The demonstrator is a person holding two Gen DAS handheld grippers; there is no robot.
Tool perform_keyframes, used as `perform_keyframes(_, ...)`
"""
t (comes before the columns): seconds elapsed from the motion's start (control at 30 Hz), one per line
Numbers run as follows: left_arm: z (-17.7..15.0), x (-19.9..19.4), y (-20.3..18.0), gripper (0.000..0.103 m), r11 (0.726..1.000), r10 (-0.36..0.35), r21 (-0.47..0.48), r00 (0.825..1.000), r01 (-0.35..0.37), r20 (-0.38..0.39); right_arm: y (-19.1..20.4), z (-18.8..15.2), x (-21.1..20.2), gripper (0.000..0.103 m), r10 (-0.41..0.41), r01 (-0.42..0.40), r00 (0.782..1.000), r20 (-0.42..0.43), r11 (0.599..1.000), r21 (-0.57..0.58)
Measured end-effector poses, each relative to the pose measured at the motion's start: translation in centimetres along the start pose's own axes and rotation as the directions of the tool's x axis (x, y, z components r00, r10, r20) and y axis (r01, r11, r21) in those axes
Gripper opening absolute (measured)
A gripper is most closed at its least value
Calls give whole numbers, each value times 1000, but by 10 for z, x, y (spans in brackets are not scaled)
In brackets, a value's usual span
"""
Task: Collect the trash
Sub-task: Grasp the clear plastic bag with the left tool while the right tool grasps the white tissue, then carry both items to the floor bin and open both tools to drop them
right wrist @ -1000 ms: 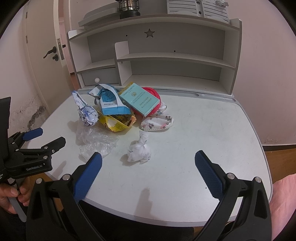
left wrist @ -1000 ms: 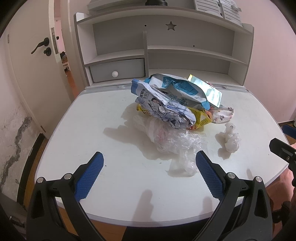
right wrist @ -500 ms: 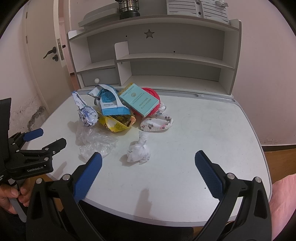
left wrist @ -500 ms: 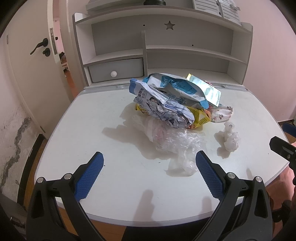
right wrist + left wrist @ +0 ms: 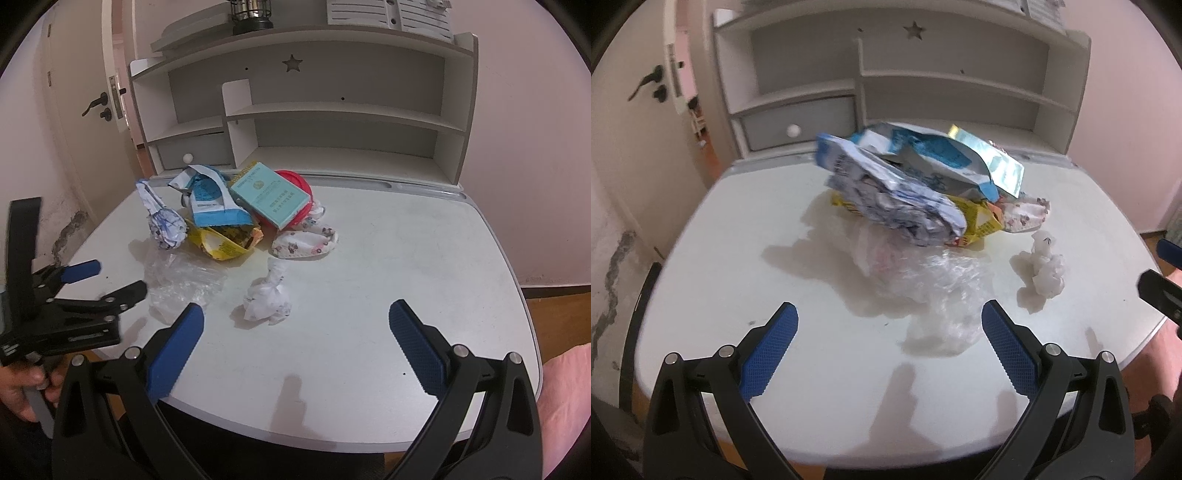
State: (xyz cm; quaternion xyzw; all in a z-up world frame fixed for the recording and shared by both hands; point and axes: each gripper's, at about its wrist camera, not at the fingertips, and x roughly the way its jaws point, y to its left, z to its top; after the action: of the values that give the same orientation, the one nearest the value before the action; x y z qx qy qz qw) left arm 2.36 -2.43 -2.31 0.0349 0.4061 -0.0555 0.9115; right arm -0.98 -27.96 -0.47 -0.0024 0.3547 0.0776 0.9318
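Observation:
A heap of trash lies on the white desk point(image 5: 738, 236): a crumpled blue-and-white wrapper point(image 5: 886, 192), a blue-and-silver bag point(image 5: 942, 155), a yellow wrapper point(image 5: 982, 225), clear plastic film point(image 5: 923, 280) and a white tissue wad point(image 5: 1047, 269). My left gripper point(image 5: 888, 338) is open and empty, just short of the plastic film. My right gripper point(image 5: 295, 338) is open and empty, with the tissue wad point(image 5: 267, 299) just ahead of its left finger. The right wrist view also shows the left gripper point(image 5: 103, 284) beside the film point(image 5: 181, 280).
A green booklet point(image 5: 269, 194) leans on a red lid point(image 5: 299, 184) behind a patterned cloth point(image 5: 306, 243). A grey shelf unit point(image 5: 332, 122) with a drawer point(image 5: 801, 125) stands at the desk's back. A door point(image 5: 635, 122) is at the left.
My left gripper has moved forward towards the trash heap, so the plastic film is now closer between its fingers. The right gripper has barely moved.

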Motion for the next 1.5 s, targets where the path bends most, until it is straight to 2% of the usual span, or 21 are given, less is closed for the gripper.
perform_keyframes(0.1,5,18,-10,97,999,-34,2,999,34,-33,-5,-1,2,97,-3,3,1000,-7,1000,8)
perform_keyframes(0.27,10,43,-23,96,999,-39,19,997,41,-68,-13,-1,11,97,-9,10,1000,-24,1000,20)
perform_keyframes(0.3,9,47,-23,90,999,-50,11,995,51,-81,-14,-1,13,97,-7,8,1000,-27,1000,22)
perform_keyframes(0.33,9,49,-22,75,998,-61,7,994,62,-88,-15,-2,14,97,-4,5,1000,-28,1000,24)
perform_keyframes(0.37,8,51,-21,66,997,-71,8,993,72,-99,-17,-3,16,97,-3,3,1000,-31,1000,23)
perform_keyframes(0.4,7,51,-18,47,996,-86,3,991,87,-103,-19,-5,20,97,-4,5,999,-41,1000,24)
perform_keyframes(0.43,6,49,-15,34,995,-102,-9,989,102,-104,-20,-6,24,97,-2,3,999,-51,1000,27)
perform_keyframes(0.53,2,36,-1,18,986,-163,-34,981,160,-105,-18,-7,37,94,30,-27,995,-90,999,29)
perform_keyframes(0.73,-11,0,23,12,989,-138,48,989,141,-60,6,1,69,87,72,-77,986,-150,997,-27)
perform_keyframes(0.83,-17,-13,34,10,988,-148,37,988,150,-54,17,6,86,83,70,-79,983,-169,996,-49)
perform_keyframes(0.97,-19,-38,37,9,983,-176,50,984,176,-18,22,8,105,70,76,-87,977,-201,995,-44)
perform_keyframes(1.07,-9,-53,39,9,983,-177,60,984,174,31,24,8,116,45,68,-79,970,-234,996,-39)
perform_keyframes(1.1,-2,-57,42,8,984,-171,60,984,168,50,25,9,115,43,61,-73,973,-223,996,-45)
perform_keyframes(1.3,41,-82,50,8,991,-116,81,977,103,178,16,20,96,39,68,-72,986,-150,997,-20)
perform_keyframes(1.5,78,-95,45,8,991,-116,91,962,96,249,-9,34,67,39,60,-58,995,-80,998,23)
